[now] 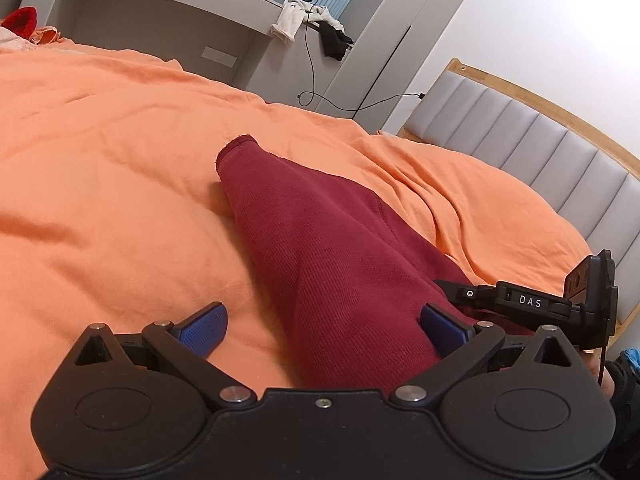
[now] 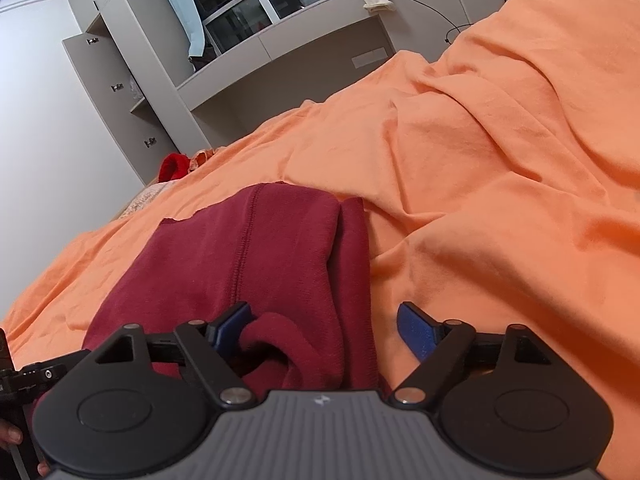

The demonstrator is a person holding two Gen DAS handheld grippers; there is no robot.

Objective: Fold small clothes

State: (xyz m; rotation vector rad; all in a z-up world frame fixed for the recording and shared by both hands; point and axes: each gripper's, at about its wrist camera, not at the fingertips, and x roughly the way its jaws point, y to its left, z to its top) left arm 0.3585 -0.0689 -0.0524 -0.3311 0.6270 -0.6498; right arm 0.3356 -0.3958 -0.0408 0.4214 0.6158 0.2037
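Garment: a dark red knit piece (image 1: pixel 328 248) lies on the orange bedcover (image 1: pixel 120 168), already doubled over in part — the right wrist view shows one layer lapped over another with a stitched seam running away from the camera.

Long axis: it runs straight ahead from both tools, narrowing to a cuff-like end far out in the left wrist view.

Left gripper (image 1: pixel 323 330): spread wide, holding nothing; the cloth's near end sits between the blue pads, pressed close to the right-hand one.

Right gripper (image 2: pixel 325 328): also spread wide and empty; a bunched fold of the near edge sits just inside its left pad, while the right pad stands over bare bedcover.

Which is nearer: both are at the near edge, side by side — the right one seems closer to a graspable fold, though the fisheye makes that hard to judge.

Surface: soft, rumpled bedcover, likely to give under a pinch.

Room: padded grey headboard (image 1: pixel 520 136), grey window ledge (image 2: pixel 320 32) with a heap of light and dark clothes (image 1: pixel 308 24), a trailing black cable (image 1: pixel 312 80).
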